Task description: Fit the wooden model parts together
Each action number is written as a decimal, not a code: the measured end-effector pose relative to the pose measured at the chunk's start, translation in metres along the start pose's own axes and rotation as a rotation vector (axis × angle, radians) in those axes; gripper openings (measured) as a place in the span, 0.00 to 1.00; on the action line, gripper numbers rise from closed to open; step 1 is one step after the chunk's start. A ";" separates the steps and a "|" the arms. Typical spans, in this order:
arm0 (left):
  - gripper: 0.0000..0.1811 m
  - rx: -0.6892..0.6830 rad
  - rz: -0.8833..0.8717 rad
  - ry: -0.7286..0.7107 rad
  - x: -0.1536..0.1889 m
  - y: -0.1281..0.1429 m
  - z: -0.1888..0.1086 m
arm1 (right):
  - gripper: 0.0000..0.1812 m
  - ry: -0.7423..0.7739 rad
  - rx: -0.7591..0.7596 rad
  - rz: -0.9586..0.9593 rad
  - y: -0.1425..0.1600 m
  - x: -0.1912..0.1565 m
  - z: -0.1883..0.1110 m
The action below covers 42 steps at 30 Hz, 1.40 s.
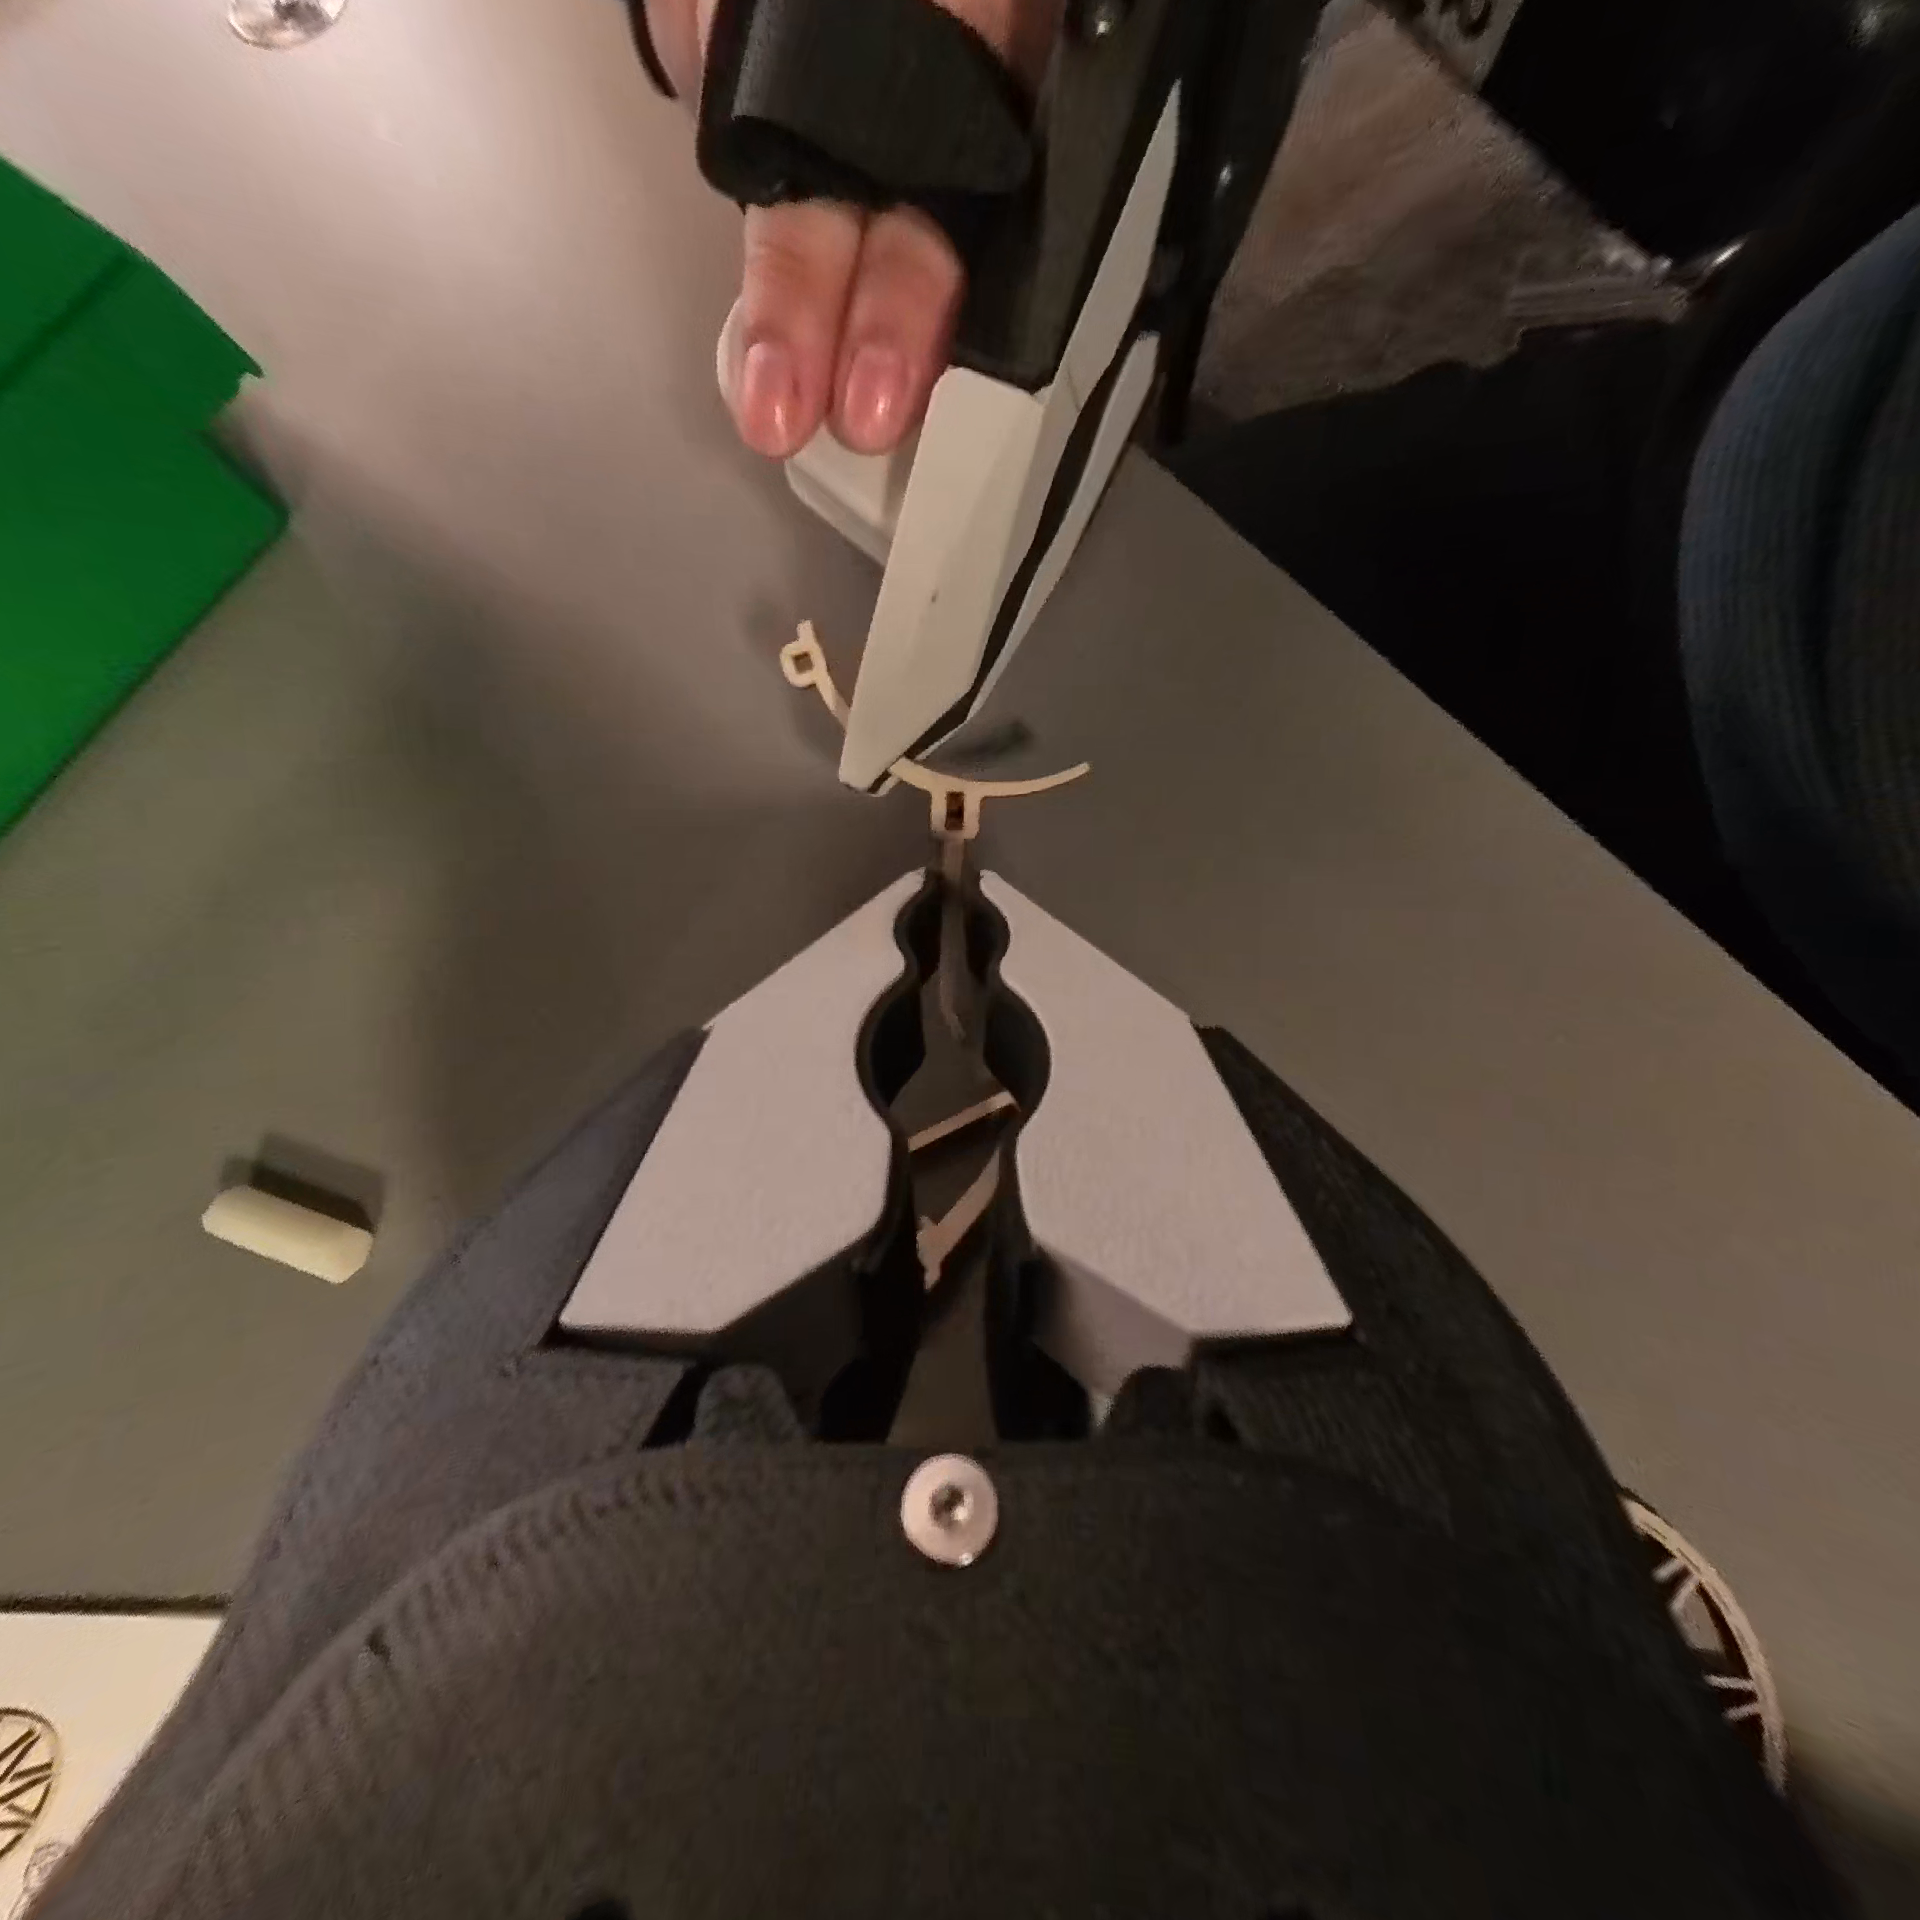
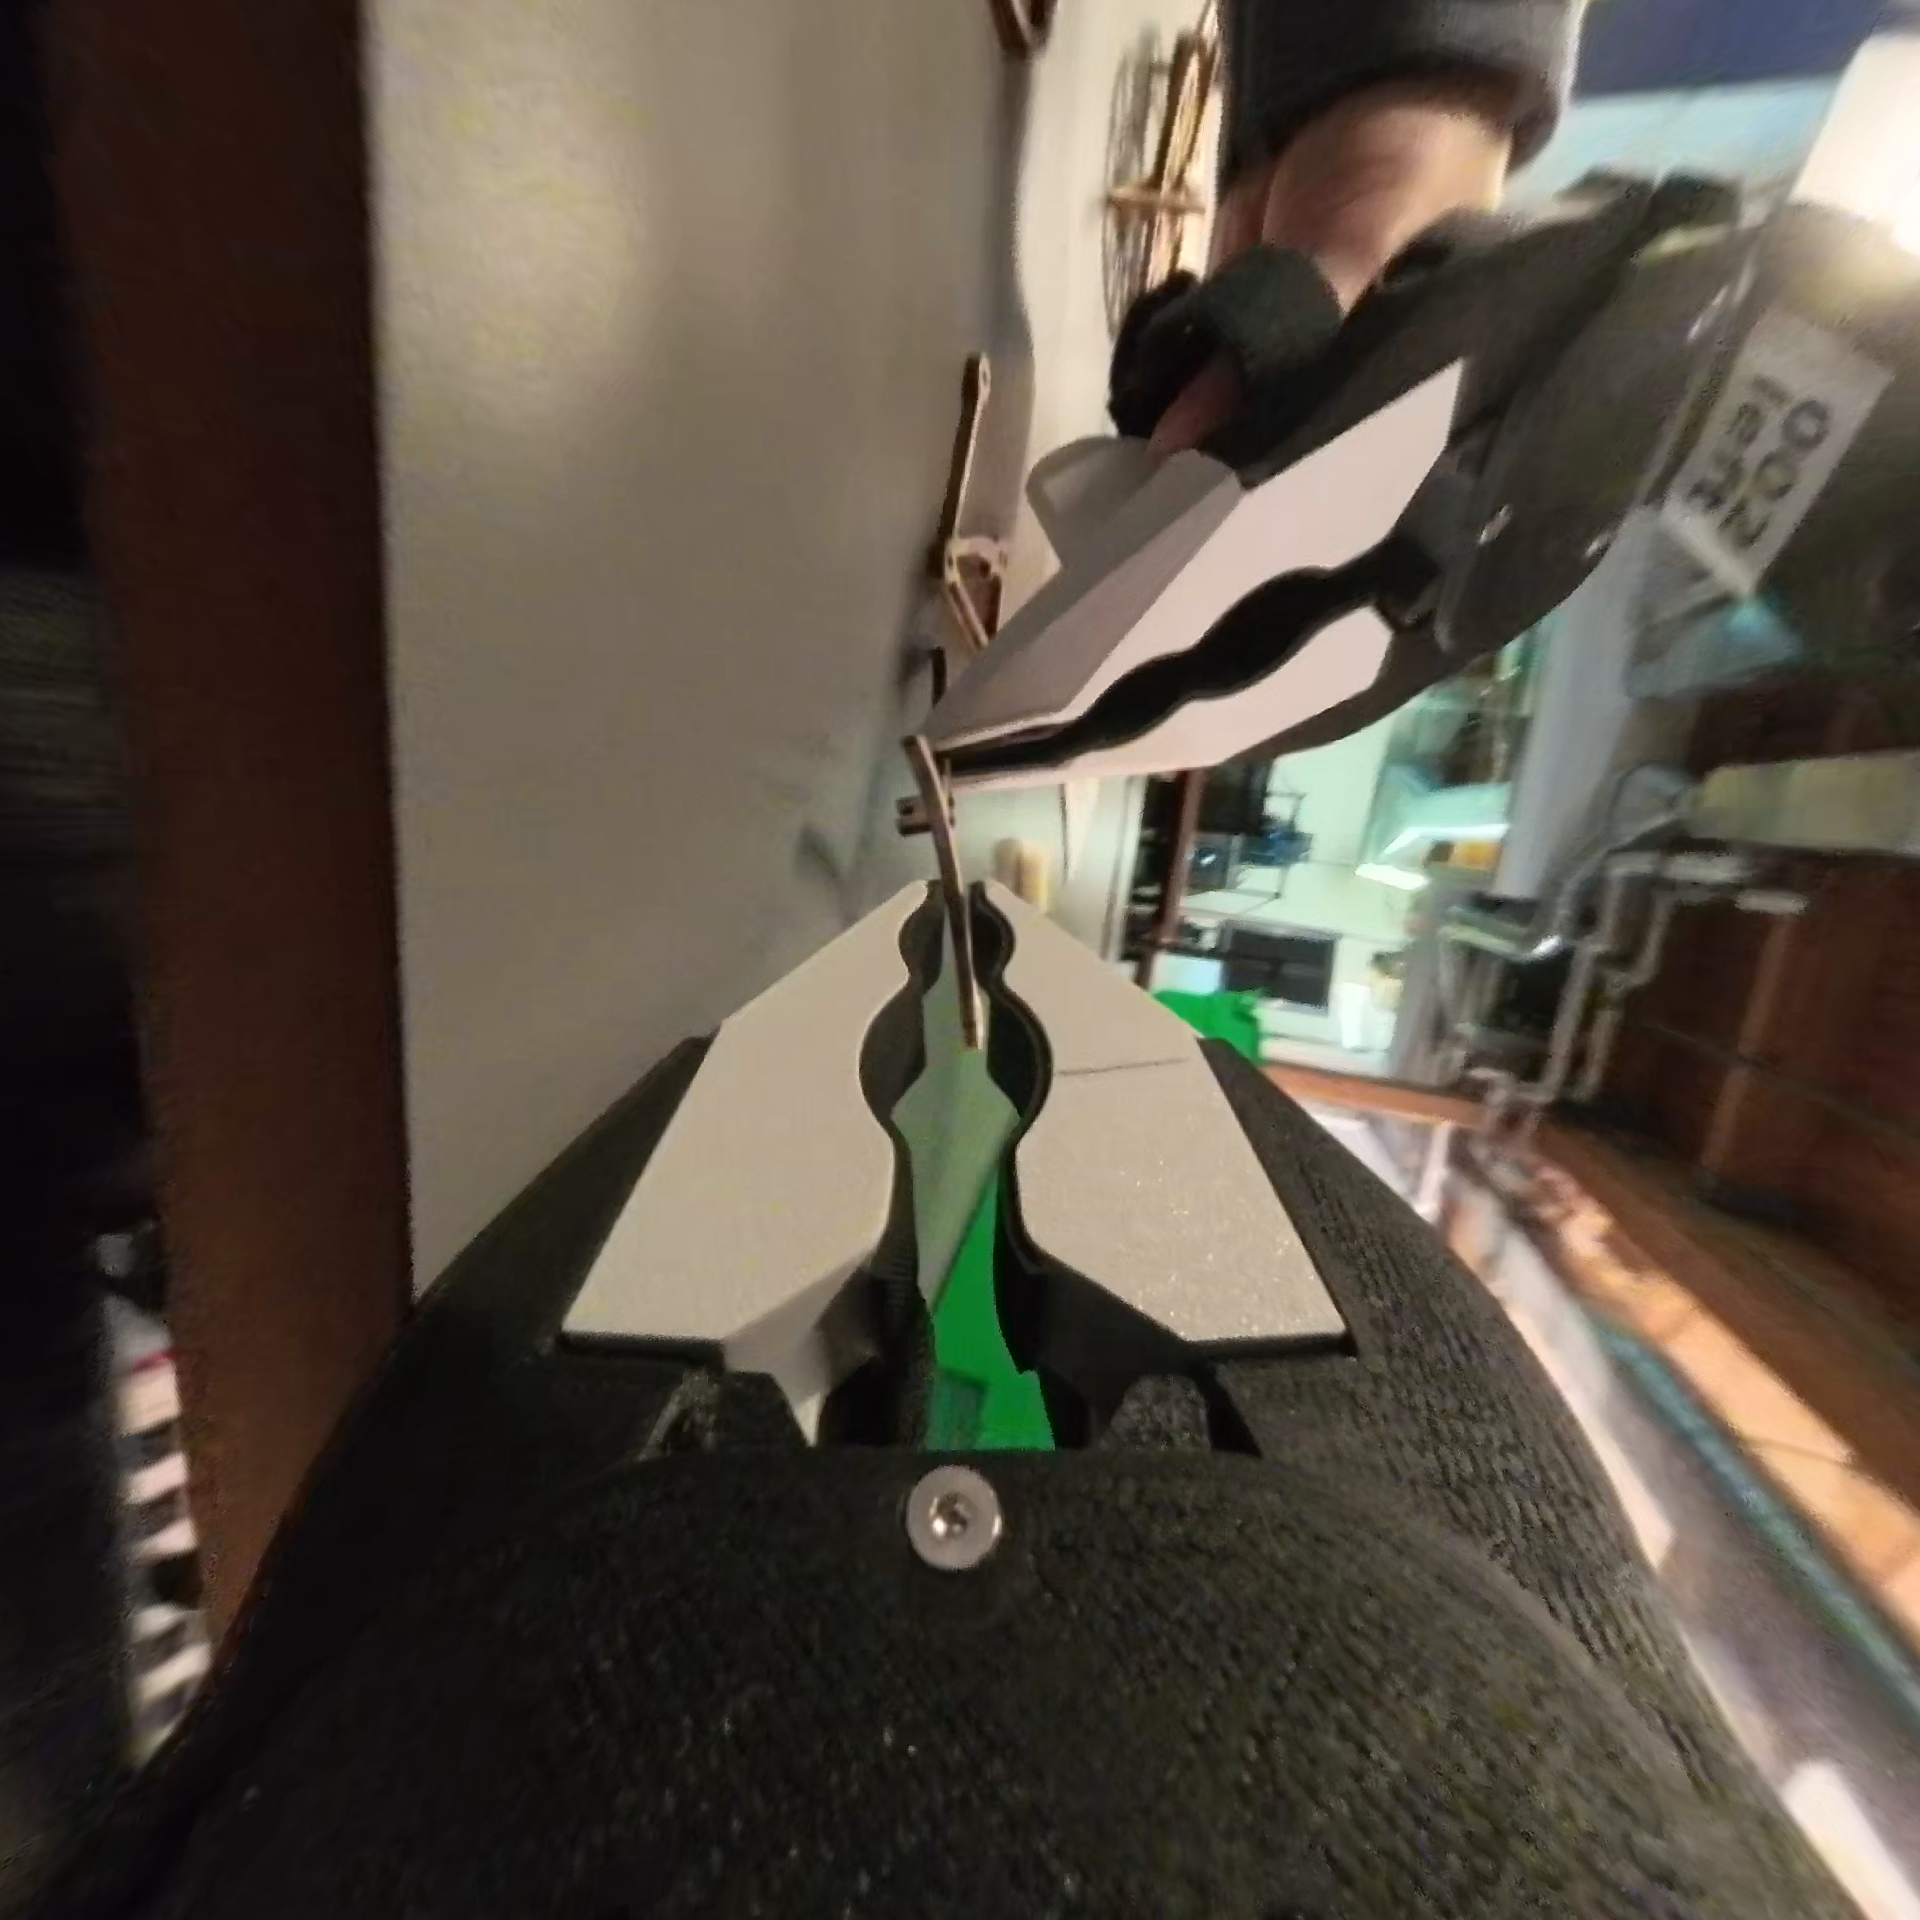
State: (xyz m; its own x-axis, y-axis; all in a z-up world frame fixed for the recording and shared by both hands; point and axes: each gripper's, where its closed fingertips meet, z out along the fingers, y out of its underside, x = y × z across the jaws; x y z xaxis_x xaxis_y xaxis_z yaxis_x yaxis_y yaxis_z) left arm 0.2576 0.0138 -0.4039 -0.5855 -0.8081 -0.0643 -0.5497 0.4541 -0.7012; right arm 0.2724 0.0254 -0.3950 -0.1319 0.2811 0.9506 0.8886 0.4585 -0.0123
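Observation:
In the left wrist view my left gripper (image 1: 951, 881) is shut on a thin wooden strip (image 1: 952, 935) seen edge-on. The strip's far end meets the slotted tab (image 1: 954, 808) of a thin curved wooden arc (image 1: 1029, 781). My right gripper (image 1: 868, 779) comes down from above, shut on that arc left of the tab. In the right wrist view my right gripper (image 2: 951, 888) pinches the arc (image 2: 940, 831) edge-on between its pads. The left gripper (image 2: 940, 753) reaches in from the right with its tips at the arc's upper end. Both parts are held above the grey table (image 1: 416, 935).
A green box (image 1: 104, 468) sits at the left and a small cream block (image 1: 291, 1226) lies on the table. A wooden sheet (image 1: 62, 1714) and a wheel-shaped part (image 1: 1704, 1621) lie near me. The table edge runs diagonally at the right, beside a person's leg (image 1: 1818, 623). Less than 4 cm separates the two grippers' tips. It is some 12 cm from my right tips to the small cream block (image 1: 291, 1226).

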 end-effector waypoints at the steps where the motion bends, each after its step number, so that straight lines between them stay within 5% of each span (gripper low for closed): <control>1: 0.01 -0.020 -0.006 -0.009 -0.002 0.001 0.001 | 0.05 -0.018 -0.009 0.069 0.003 0.000 0.000; 5: 0.01 -0.112 -0.031 -0.017 -0.005 0.004 0.003 | 0.20 -0.082 0.046 0.528 0.008 0.009 -0.015; 8: 0.01 -0.179 -0.069 -0.015 -0.008 0.004 0.004 | 0.00 -0.079 0.093 1.043 0.018 0.027 -0.022; 11: 0.01 -0.220 -0.113 0.015 -0.008 0.003 0.006 | 0.00 -0.247 0.106 1.412 0.006 0.027 -0.011; 15: 0.01 -0.242 -0.138 0.035 -0.010 0.003 0.006 | 0.00 -0.308 0.047 1.463 0.003 0.022 0.001; 17: 0.01 -0.244 -0.152 0.036 -0.011 0.003 0.006 | 0.00 -0.428 -0.066 1.462 0.002 -0.007 0.005; 21: 0.01 -0.247 -0.154 0.041 -0.009 0.002 0.007 | 0.00 -0.321 -0.057 1.476 0.009 0.022 -0.002; 24: 0.02 -0.250 -0.153 0.042 -0.008 0.002 0.008 | 0.00 -0.410 -0.151 1.481 0.014 -0.011 0.002; 27: 0.01 -0.252 -0.159 0.042 -0.007 0.001 0.008 | 0.00 -0.314 -0.077 1.481 0.009 0.020 0.000; 30: 0.01 -0.267 -0.170 0.031 -0.008 0.003 0.007 | 0.00 -0.374 -0.146 1.503 0.012 -0.011 0.002; 34: 0.01 -0.288 -0.150 0.011 -0.009 0.003 0.007 | 0.00 -0.238 -0.071 1.483 0.009 0.023 -0.008; 37: 0.02 -0.297 -0.149 0.013 -0.008 0.004 0.006 | 0.00 -0.301 -0.121 1.487 0.008 -0.005 -0.002; 40: 0.01 -0.302 -0.146 0.006 -0.009 0.005 0.005 | 0.00 -0.232 -0.061 1.521 0.009 0.021 -0.005; 42: 0.01 -0.305 -0.147 0.005 -0.009 0.005 0.005 | 0.00 -0.290 -0.104 1.507 0.008 0.004 -0.001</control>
State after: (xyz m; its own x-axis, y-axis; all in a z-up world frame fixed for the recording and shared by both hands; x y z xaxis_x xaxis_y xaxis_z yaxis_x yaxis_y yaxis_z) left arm 0.2629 0.0211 -0.4103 -0.4893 -0.8717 0.0261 -0.7811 0.4248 -0.4577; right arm 0.2793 0.0293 -0.3911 0.8218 0.5696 -0.0157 0.2950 -0.4489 -0.8435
